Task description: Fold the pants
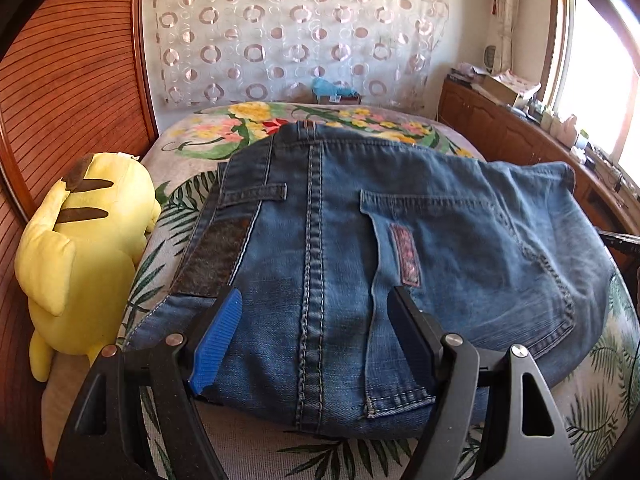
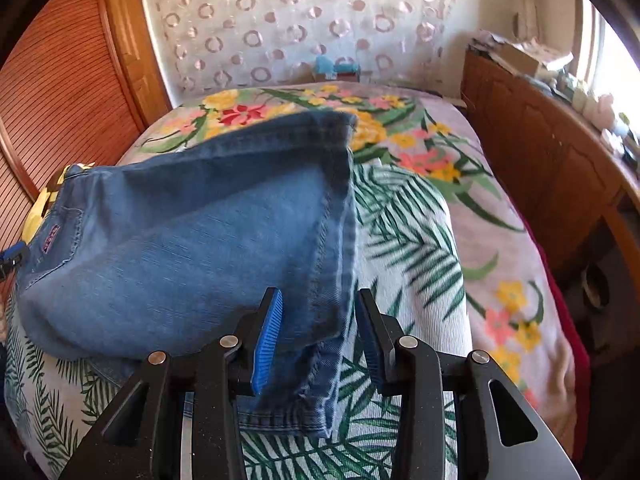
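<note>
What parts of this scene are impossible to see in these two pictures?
- Left wrist view: the jeans' underside, hidden against the bed.
- Right wrist view: the plush toy, mostly hidden behind the jeans.
- Both views: items on the cabinet, too small and overexposed.

One pair of jeans (image 1: 360, 248), centre of bed (image 1: 192, 140). One back pocket (image 1: 460, 248) in sight, 3 o'clock of centre seam. One belt loop (image 1: 256, 193), 10 o'clock. One yellow plush toy (image 1: 84, 256), 9 o'clock. One flowered bedspread (image 2: 424, 216). One patterned curtain (image 1: 296, 28), 12 o'clock. One wooden cabinet (image 1: 500, 128), 2 o'clock. Two claws: left claw (image 1: 316, 300), right claw (image 2: 318, 300). Two fingers each.
</note>
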`<state>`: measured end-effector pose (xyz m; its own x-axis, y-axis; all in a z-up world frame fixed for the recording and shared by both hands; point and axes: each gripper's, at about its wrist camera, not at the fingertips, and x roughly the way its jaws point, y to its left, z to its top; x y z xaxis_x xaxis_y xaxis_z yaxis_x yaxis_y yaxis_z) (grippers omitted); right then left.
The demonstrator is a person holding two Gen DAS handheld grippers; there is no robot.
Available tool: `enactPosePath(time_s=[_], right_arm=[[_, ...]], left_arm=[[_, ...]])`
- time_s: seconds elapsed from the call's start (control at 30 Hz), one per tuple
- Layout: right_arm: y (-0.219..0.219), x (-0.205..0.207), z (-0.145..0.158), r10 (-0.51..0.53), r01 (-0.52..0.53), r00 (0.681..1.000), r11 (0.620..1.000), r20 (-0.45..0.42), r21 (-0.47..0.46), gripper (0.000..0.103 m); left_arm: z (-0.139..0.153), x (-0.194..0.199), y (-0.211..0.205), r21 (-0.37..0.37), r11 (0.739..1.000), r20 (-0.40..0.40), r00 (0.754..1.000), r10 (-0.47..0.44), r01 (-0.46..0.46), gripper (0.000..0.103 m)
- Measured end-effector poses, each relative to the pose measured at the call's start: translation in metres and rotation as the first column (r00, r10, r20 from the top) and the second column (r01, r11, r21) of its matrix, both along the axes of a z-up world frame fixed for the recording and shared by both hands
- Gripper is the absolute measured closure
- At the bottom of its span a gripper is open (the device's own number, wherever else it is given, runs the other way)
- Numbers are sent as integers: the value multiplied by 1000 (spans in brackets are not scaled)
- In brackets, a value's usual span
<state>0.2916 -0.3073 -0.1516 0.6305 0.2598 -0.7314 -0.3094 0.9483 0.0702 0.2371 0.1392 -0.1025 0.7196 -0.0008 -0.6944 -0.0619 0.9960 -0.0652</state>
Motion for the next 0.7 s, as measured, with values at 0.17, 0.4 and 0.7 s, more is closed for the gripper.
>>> enactPosePath(time_s=[0.17,0.4,0.7], right_arm=[[9,9,5,10,-10,1000,1000,-8,25,64],[18,-19,19,72,-72,997,997,40,6,100],[-19,-60,23,-3,3,999,1000,53,-7,100]], left_arm=[[-1,2,0,-4,1000,-19,1000,3,-3,27],[-2,5,-2,0,1000,-36,999,6,-6,27],[-3,9,-2,12,1000,-46,999,7,-7,27]])
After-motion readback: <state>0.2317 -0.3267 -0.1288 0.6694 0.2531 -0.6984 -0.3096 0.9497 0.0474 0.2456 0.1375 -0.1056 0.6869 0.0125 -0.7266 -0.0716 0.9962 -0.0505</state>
